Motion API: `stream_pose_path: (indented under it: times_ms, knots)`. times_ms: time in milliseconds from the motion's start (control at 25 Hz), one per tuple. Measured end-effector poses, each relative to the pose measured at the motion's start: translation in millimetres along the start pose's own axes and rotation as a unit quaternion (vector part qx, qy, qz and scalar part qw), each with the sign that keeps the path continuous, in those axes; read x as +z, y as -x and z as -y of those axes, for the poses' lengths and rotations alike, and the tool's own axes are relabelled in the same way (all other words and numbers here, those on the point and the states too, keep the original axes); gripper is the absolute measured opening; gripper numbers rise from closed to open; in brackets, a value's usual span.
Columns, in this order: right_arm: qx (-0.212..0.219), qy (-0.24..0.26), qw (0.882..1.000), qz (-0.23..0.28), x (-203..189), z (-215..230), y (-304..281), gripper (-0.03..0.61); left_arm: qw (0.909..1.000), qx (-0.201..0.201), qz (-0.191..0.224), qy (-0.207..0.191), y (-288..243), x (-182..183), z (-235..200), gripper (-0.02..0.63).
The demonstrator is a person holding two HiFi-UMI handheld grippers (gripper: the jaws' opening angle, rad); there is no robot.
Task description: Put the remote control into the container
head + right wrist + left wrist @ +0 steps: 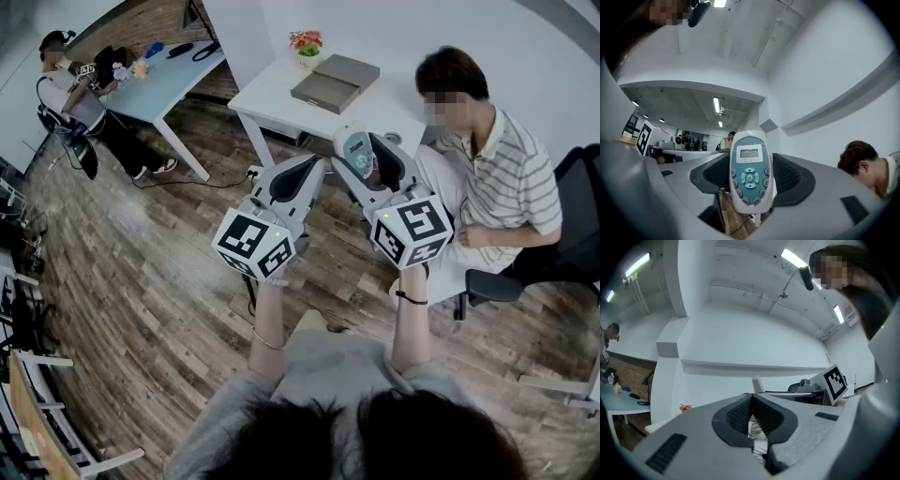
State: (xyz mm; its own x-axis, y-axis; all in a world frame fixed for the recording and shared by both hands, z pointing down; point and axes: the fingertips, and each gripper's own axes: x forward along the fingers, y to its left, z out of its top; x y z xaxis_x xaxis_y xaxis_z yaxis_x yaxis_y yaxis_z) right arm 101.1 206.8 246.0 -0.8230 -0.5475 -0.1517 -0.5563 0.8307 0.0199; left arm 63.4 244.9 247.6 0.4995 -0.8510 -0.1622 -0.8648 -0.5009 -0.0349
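A white remote control (358, 153) with a blue-green button face stands upright between the jaws of my right gripper (371, 152), which is shut on it. The right gripper view shows the remote control (750, 171) from the front, screen up, with the right gripper (751, 160) pressing on both of its sides. My left gripper (313, 163) is held up beside the right one, shut and with nothing in it; its jaws meet at the tip in the left gripper view (751, 397). A flat grey container (335, 82) lies on the white table (272, 94) beyond both grippers.
A person in a striped shirt (497, 178) sits on a chair right of the white table. A small pot of flowers (306, 42) stands on the table's far edge. Another person (70, 94) sits at a blue table (173, 80) far left. The floor is wood.
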Motion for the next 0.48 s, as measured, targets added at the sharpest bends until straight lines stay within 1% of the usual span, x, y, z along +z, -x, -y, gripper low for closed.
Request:
stream_pose_path:
  times_ms: [480]
  knots:
    - [-0.002, 0.001, 1.0, -0.003, -4.8, 5.9, -1.1, 0.285, 1.0, -0.003, -0.004, -0.004, -5.4, -3.8, 1.3, 0.003]
